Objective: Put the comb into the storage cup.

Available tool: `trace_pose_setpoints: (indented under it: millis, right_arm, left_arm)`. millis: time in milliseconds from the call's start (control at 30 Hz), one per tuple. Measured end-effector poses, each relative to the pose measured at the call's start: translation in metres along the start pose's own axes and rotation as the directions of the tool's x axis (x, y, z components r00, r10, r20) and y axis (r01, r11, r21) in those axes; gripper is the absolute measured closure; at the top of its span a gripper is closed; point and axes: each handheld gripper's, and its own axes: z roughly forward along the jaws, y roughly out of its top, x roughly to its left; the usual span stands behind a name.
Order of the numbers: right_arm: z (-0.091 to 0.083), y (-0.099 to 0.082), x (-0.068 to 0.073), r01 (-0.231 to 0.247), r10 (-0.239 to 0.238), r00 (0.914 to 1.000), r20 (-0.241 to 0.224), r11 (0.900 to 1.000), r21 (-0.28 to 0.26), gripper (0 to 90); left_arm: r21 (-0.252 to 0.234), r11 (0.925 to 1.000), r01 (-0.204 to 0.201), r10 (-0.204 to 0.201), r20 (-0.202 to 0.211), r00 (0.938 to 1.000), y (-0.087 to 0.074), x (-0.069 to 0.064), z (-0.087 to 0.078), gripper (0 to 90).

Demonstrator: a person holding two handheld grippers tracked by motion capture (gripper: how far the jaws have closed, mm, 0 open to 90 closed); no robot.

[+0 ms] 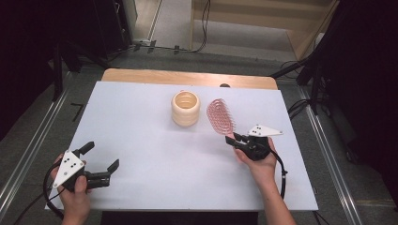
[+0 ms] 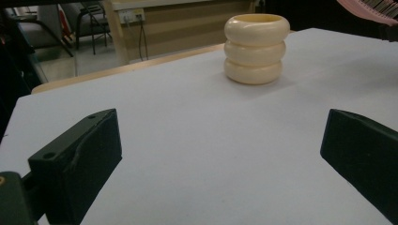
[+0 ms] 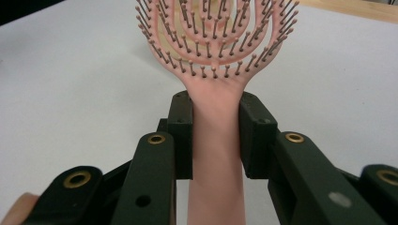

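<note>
A pink hairbrush (image 1: 221, 116) is held above the white table, its bristled head pointing away from the person. My right gripper (image 1: 236, 139) is shut on the brush's handle (image 3: 217, 140), both black jaws pressed against its sides. A cream ribbed cup (image 1: 186, 108) made of three stacked rings stands upright just left of the brush head; in the left gripper view the cup (image 2: 256, 48) is ahead and to the right. My left gripper (image 1: 100, 157) rests near the table's front left corner, jaws wide apart with nothing between them.
The white table top (image 1: 141, 140) lies over a wooden board (image 1: 187, 77) that shows along the far edge. Metal rails and cables run on the floor at both sides. Dark stands are at the back left and right.
</note>
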Motion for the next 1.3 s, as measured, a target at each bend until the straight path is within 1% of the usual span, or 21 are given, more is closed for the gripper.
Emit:
trace_pose_setpoints:
  millis: [100,133,167,333,400,467,533,700,733,900,1133,1300]
  right_arm:
    - [-0.001,0.0,0.0,0.007,-0.007,1.0,0.001,1.0,-0.003,67.8]
    - [-0.001,-0.001,0.001,0.008,-0.008,1.0,0.002,0.9999,-0.013,67.8]
    - [-0.002,-0.001,0.001,0.003,-0.003,1.0,-0.005,0.9999,-0.014,67.8]
    - [-0.002,-0.003,0.002,0.008,-0.008,1.0,-0.001,0.9993,-0.036,67.8]
    - [-0.002,-0.004,0.003,0.014,-0.014,0.9999,-0.01,0.999,-0.042,67.8]
    - [-0.001,-0.004,0.005,0.02,-0.02,0.9998,-0.004,0.9987,-0.048,67.8]
    - [-0.001,-0.004,0.006,0.02,-0.02,0.9998,-0.004,0.9986,-0.049,67.8]
    - [-0.001,-0.005,0.009,0.035,-0.036,0.9993,-0.009,0.9975,-0.061,67.8]
    - [-0.001,-0.005,0.01,0.029,-0.03,0.9995,-0.011,0.9976,-0.063,67.8]
    - [-0.002,-0.004,0.014,0.051,-0.052,0.9986,-0.009,0.9951,-0.085,67.8]
    - [-0.002,-0.005,0.019,0.066,-0.068,0.9975,-0.016,0.9929,-0.098,67.8]
    - [-0.001,-0.005,0.022,0.064,-0.067,0.9975,-0.024,0.9919,-0.11,67.8]
  left_arm:
    - [-0.001,1.0,0.01,-0.009,0.021,0.9997,0.005,-0.004,0.004,0.0]
    - [-0.002,0.9999,0.013,-0.013,0.029,0.9995,0.006,-0.006,0.006,0.0]
    - [-0.005,0.9999,0.015,-0.015,0.036,0.9993,0.008,-0.008,0.008,0.0]
    - [-0.023,0.9997,0.004,-0.003,0.056,0.9984,0.018,-0.016,0.014,0.0]
    - [-0.019,0.9998,-0.002,0.003,0.066,0.9978,0.022,-0.018,0.017,0.0]
    - [-0.02,0.9998,-0.002,0.003,0.085,0.9964,0.025,-0.022,0.022,0.0]
    - [-0.019,0.9998,-0.002,0.004,0.094,0.9956,0.028,-0.025,0.027,0.0]
    - [-0.01,0.9998,-0.016,0.017,0.113,0.9934,0.03,-0.034,0.039,0.0]
    - [-0.011,0.9998,-0.014,0.015,0.114,0.9933,0.031,-0.036,0.041,0.0]
    - [-0.006,0.9997,-0.025,0.025,0.12,0.9925,0.035,-0.041,0.05,0.0]
    - [-0.014,0.9991,-0.039,0.041,0.136,0.9898,0.039,-0.049,0.061,0.0]
    - [-0.019,0.9988,-0.044,0.047,0.154,0.987,0.042,-0.055,0.07,0.0]
